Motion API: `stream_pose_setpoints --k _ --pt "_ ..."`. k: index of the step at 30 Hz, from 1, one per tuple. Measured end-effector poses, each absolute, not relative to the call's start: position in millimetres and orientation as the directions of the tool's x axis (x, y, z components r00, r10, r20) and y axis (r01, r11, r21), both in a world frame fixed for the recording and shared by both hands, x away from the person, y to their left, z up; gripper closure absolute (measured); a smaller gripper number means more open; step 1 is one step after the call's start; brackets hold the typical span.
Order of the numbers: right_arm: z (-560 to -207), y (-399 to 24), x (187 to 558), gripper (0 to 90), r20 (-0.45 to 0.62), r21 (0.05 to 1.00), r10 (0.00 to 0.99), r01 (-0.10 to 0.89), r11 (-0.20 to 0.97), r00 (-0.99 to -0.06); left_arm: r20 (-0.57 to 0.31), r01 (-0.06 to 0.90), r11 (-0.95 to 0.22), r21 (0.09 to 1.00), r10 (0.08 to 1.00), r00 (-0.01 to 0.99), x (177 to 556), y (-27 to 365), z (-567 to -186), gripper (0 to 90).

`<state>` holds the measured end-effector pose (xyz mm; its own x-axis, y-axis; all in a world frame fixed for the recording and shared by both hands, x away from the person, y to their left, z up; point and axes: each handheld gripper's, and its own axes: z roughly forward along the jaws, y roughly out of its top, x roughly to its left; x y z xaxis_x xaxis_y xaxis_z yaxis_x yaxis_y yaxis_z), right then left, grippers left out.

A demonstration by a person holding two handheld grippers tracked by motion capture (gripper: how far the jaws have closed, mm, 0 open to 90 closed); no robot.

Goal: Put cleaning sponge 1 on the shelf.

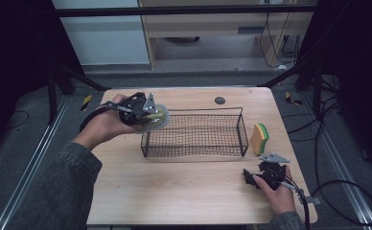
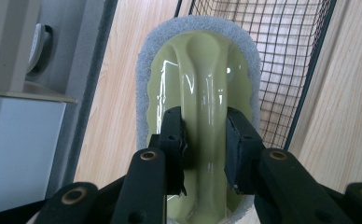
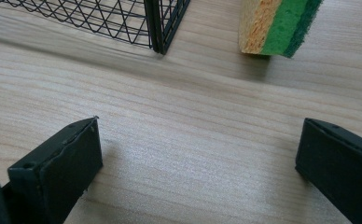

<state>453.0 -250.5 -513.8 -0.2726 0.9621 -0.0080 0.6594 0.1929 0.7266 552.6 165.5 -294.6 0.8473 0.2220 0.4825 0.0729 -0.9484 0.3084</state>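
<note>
Left gripper (image 2: 203, 140) clamped on a pale scrubber's (image 2: 202, 70) handle above the wire basket's (image 1: 196, 134) left end, scrubber's underside hidden, right gripper (image 3: 198, 163) spread wide, resting on the surface (image 1: 174, 187), sponge (image 3: 277, 23) top cut off.

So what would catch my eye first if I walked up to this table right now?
Probably the pale yellow-green scrubber with its grey fuzzy rim, clamped by its handle in the left gripper just outside the left end of the black wire basket. Next, the yellow-and-green sponge standing on the table right of the basket, with the right gripper resting open near it.
</note>
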Motion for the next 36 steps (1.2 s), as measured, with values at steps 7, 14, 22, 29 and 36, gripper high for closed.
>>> stream_pose_setpoints --k 7,14,22,29,36 --pt "-514 -250 453 0.7 -0.007 0.726 0.962 0.66 0.192 -0.272 0.488 0.041 -0.957 0.286 0.183 0.853 555 151 -299 70.8" --pt "-514 -250 453 0.6 -0.007 0.726 0.962 0.66 0.191 -0.272 0.478 0.026 -0.959 0.282 0.164 0.863 559 141 -304 70.8" --pt "-514 -250 453 0.7 -0.007 0.725 0.962 0.661 0.193 -0.273 0.471 0.006 -0.966 0.257 0.13 0.873 564 131 -316 70.8" --pt "-514 -250 453 0.6 -0.008 0.724 0.961 0.661 0.195 -0.275 0.455 0.001 -0.97 0.242 0.114 0.883 571 128 -328 70.8" --pt "-514 -250 453 0.6 -0.008 0.725 0.961 0.661 0.195 -0.276 0.439 0.002 -0.971 0.24 0.11 0.892 574 126 -341 70.8"
